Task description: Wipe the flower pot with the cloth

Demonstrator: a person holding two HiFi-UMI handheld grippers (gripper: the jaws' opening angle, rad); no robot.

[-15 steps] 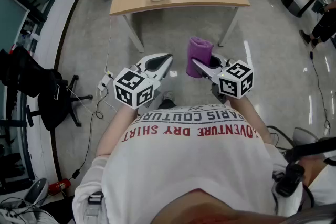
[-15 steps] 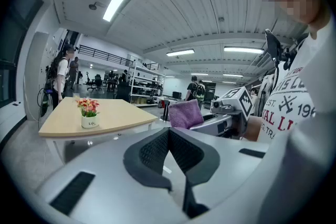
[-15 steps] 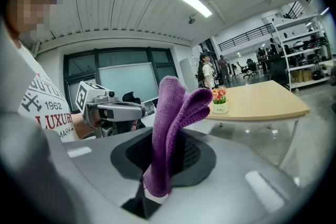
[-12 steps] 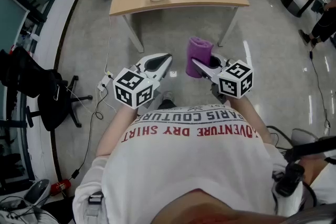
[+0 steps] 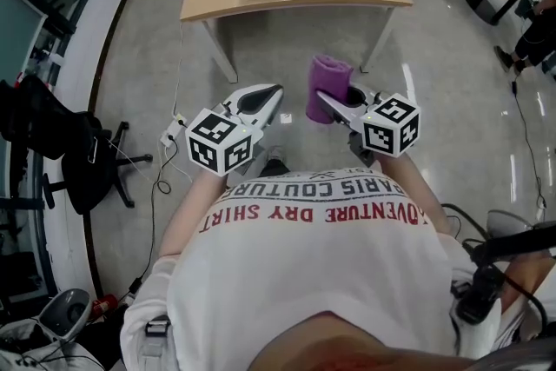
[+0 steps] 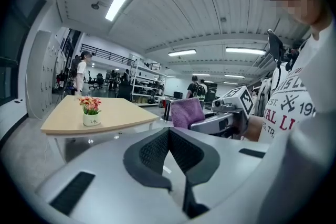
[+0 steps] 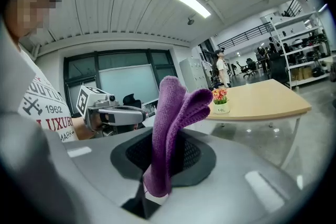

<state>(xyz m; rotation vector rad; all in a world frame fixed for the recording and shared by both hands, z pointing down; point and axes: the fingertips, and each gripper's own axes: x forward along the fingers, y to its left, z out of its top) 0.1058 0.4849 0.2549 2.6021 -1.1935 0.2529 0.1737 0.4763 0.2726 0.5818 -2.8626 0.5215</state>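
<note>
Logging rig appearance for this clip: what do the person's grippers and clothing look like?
The left gripper and right gripper share pale grey, tapered plastic shells with black textured pads. Each carries a white cube bearing black square markers. The person wears a white T-shirt with red and dark lettering.

Both grippers are out in front of the chest, side by side with a gap between them, each aimed forward and tipped slightly down. The left gripper [image 5: 271,93] has its jaws pressed together with nothing between them. The right gripper [image 5: 326,100] is clamped on the purple cloth [image 5: 328,87], which stands up out of its grip. Both forearms are tucked close to the torso.
</note>
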